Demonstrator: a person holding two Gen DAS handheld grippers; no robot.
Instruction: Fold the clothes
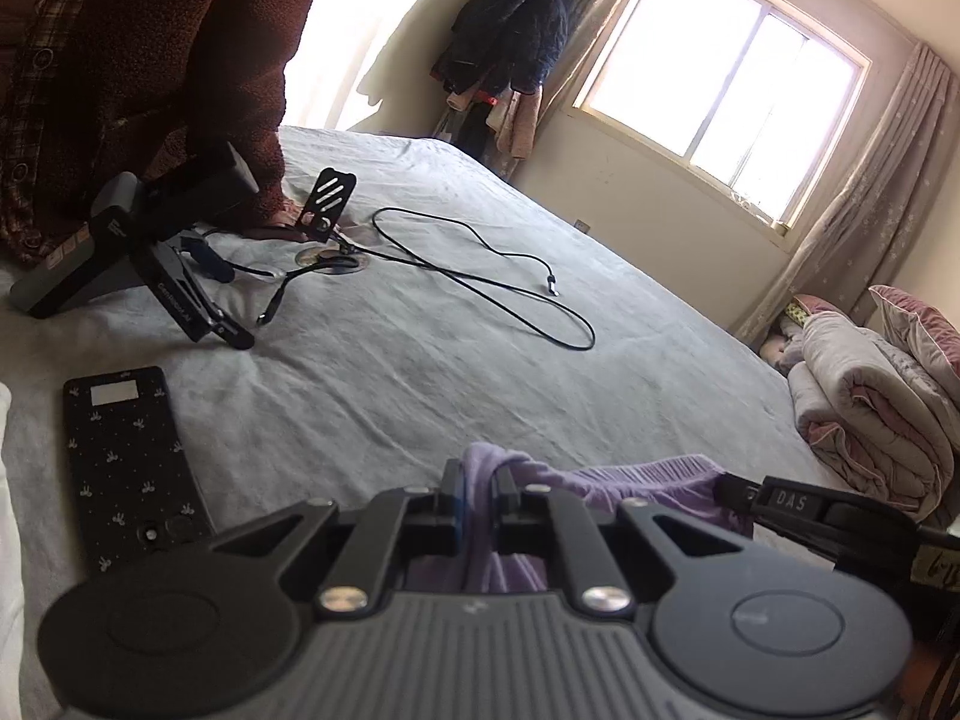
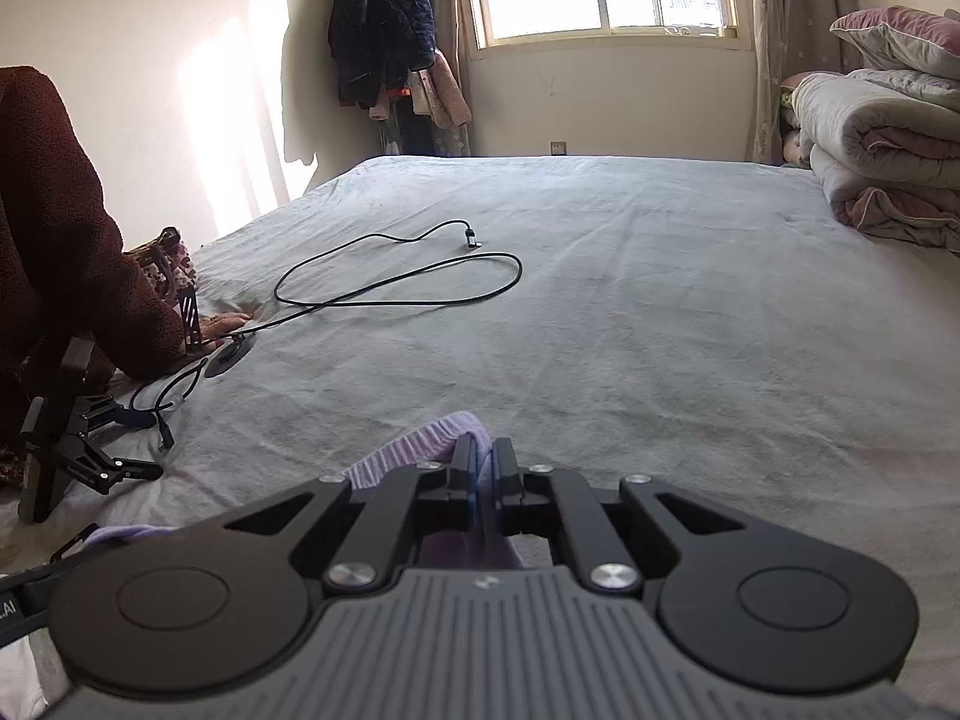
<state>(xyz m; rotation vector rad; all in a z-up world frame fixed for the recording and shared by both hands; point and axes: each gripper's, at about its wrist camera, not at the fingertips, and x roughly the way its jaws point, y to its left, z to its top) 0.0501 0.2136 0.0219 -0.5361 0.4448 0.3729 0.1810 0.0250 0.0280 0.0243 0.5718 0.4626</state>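
We had the purple garment (image 1: 630, 477) pinched at two spots along its ribbed edge, so the step in hand looked like carrying it out over the bed (image 2: 660, 300) to spread it before any fold. The left gripper (image 1: 480, 495) was clamped narrow on a bunched bit of the knit; just to its right, the right gripper (image 2: 485, 471) was likewise nipped tight on the same hem. The cloth hung soft and limp between and below the two tools, stretchy by the look of it. Ahead of both lay wrinkled grey sheet, with a looped black cable (image 2: 396, 282) further out. Next, we judged, the garment needed drawing taut and laying flat, short of that cable.
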